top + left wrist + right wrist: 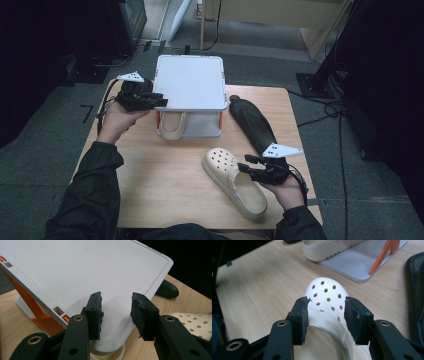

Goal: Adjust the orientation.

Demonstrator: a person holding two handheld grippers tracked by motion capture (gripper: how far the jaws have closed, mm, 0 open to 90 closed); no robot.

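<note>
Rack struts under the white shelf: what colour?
Orange struts, clearest in the left gripper view.

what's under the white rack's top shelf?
Under the white rack top shelf, a cream clog sits on the lower tray, heel end poking out. Its front is hidden by the shelf.

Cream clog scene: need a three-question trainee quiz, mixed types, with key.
1. True or false: the right gripper is clamped shut on the cream clog.
2. Where does the second cream clog sit? A) on top of the white rack B) on the rack's lower shelf, under its top C) on the floor
3. Name the dark item lying on the wooden table to the right of the rack.

Key: 1 false, its jaws stand apart around the clog's strap. 2 B. 3 a black shoe. The left gripper hovers open over the rack's top.
</note>
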